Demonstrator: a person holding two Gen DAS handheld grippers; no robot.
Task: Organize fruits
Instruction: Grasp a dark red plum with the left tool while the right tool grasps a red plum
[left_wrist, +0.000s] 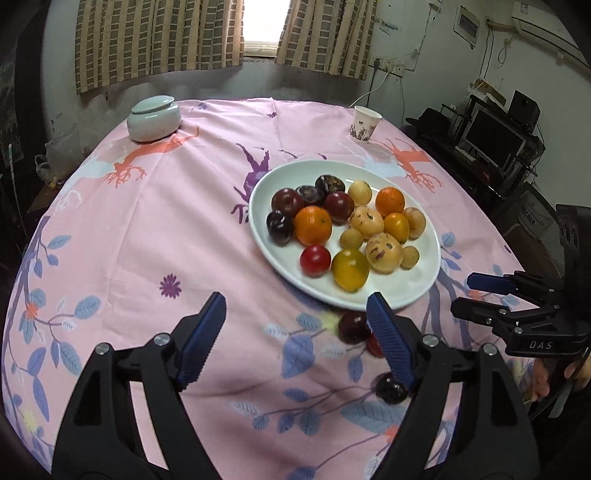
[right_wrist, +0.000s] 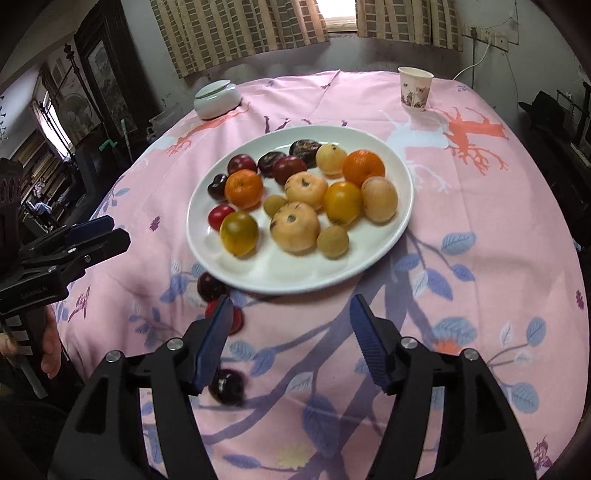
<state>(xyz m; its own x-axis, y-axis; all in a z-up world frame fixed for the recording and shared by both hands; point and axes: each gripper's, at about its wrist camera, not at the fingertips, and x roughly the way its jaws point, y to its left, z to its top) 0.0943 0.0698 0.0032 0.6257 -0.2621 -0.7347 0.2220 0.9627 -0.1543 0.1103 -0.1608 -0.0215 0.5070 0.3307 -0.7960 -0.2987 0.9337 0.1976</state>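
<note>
A white plate (left_wrist: 417, 295) (right_wrist: 369, 266) holds several fruits: dark plums, oranges, yellow-brown pears, small tomatoes. Three loose fruits lie on the cloth in front of it: a dark plum (left_wrist: 352, 326) (right_wrist: 208, 286), a red tomato (left_wrist: 375, 345) (right_wrist: 234, 319) and a dark plum (left_wrist: 391, 387) (right_wrist: 227, 386). My left gripper (left_wrist: 297, 325) is open and empty, its right finger just over the loose fruits. My right gripper (right_wrist: 291, 325) is open and empty, its left finger beside the loose fruits. Each gripper shows in the other's view: the right one (left_wrist: 476, 295), the left one (right_wrist: 110, 232).
A round table carries a pink patterned cloth (left_wrist: 147, 240) (right_wrist: 480, 240). A lidded ceramic jar (left_wrist: 154, 118) (right_wrist: 217, 99) stands at the far left, a paper cup (left_wrist: 365, 123) (right_wrist: 414, 88) at the far right. Furniture and a monitor (left_wrist: 495, 140) stand beyond the table's right edge.
</note>
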